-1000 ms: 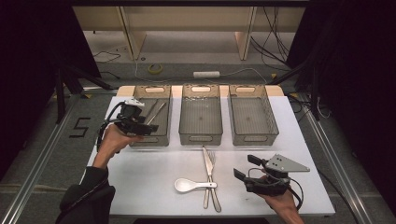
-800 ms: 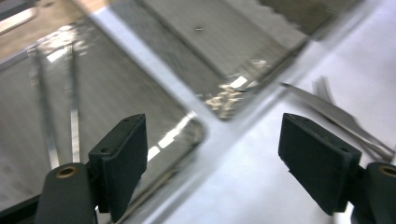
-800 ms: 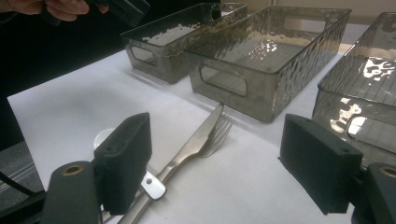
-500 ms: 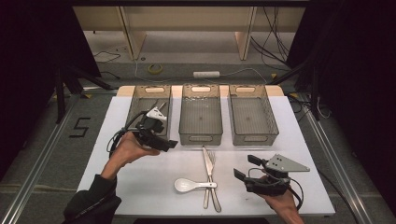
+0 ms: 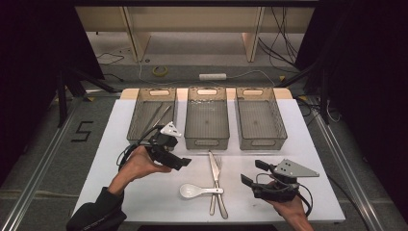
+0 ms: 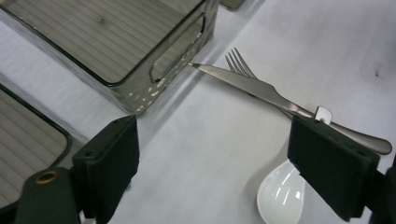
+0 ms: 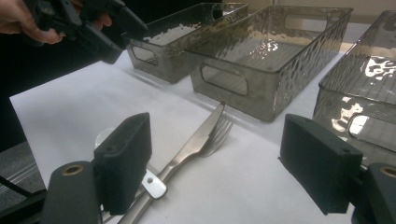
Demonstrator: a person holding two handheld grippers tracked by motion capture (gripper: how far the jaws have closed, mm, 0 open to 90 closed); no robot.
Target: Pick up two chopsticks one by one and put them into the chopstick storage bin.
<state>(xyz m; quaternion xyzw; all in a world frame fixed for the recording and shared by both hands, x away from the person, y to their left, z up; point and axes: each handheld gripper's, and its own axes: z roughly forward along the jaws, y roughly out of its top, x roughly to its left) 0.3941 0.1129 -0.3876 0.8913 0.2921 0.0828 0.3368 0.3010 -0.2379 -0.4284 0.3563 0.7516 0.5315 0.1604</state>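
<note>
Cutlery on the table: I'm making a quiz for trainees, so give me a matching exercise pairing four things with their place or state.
Things:
1. white spoon
2. knife
3. left bin
4. left gripper

Places or states:
A. holds two long metal pieces
B. jaws open, nothing between them
C. lies across the fork
D. bowl points left, handle touching the knife and fork

Pairs: 1-D, 2-C, 3-A, 4-B

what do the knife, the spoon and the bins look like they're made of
Knife: likely polished steel, given its grey mirror sheen. Spoon: glossy white, probably ceramic or plastic; the look leaves it open. Bins, such as the middle bin: seemingly smoky clear plastic with a rippled, see-through wall.
</note>
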